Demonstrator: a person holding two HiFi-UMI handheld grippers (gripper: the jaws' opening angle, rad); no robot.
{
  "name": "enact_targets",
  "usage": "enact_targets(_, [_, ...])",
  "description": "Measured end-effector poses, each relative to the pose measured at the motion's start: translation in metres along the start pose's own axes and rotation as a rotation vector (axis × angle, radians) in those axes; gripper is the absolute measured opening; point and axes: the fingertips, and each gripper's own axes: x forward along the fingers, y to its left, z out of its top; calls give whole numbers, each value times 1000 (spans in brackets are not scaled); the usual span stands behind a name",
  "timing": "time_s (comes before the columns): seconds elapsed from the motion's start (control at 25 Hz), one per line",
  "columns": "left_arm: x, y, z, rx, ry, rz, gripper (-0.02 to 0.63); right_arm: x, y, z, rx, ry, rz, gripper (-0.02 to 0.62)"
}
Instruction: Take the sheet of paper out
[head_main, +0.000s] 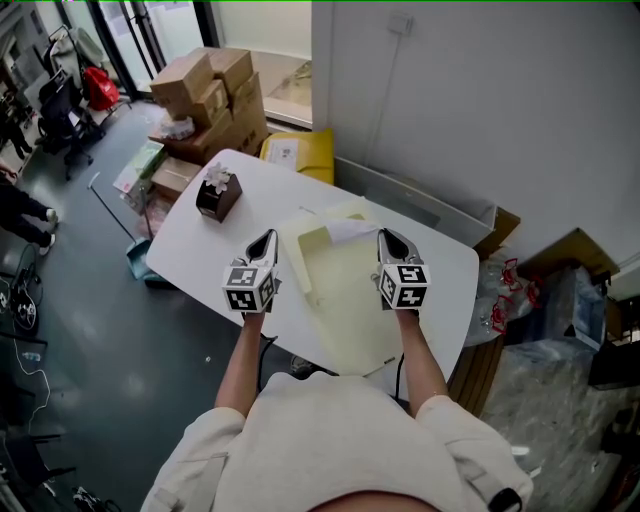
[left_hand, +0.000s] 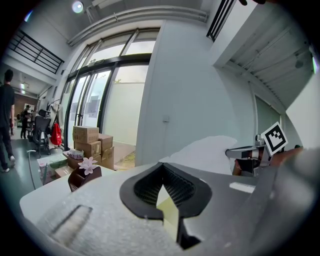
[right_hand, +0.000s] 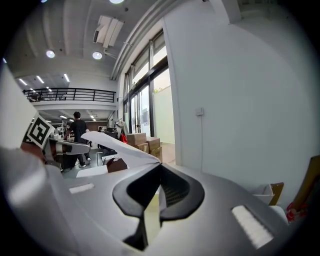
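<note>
Peeking out of the far end of a pale yellow folder (head_main: 350, 300), the white sheet of paper (head_main: 348, 231) shows only a curled top edge. The rest is inside or under the folder's cover. The folder lies flat on a white table (head_main: 200, 250), long axis running from the person's chest away toward the wall. The sheet sits at the end farthest from the person.

The right gripper (head_main: 385, 238) is at the folder's far right corner, touching the sheet's exposed edge & nearer to it than the other one. Its jaws are clenched, and the sheet seems pinched in them. The left gripper (head_main: 267, 240) is at the folder's left edge, level w/ the right one. Its jaws are clamped on a yellow fold of the folder.

Judgement: the coming move turns on the sheet lying just ahead of the right jaws, at the folder's open far end. A pull along the long axis, away from the person, w/ the left side holding the folder down, looks like the clean way out.

Views differ. The head view gives the layout but not the grip. The left gripper view shows yellow card wedged btw. its jaws, plus the sheet arching up beside the other gripper. The right gripper view shows the sheet rising leftward from its jaws.

Left of the folder stands a small brown box w/ a flower (head_main: 218, 195). Beyond that, off the table, are stacked cardboard boxes (head_main: 205, 85).
</note>
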Motion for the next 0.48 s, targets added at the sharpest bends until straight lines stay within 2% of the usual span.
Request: enact_targets(0.48, [2,-3,1,8,-1,-4,3,0,-2,-2,-3,5,1,3])
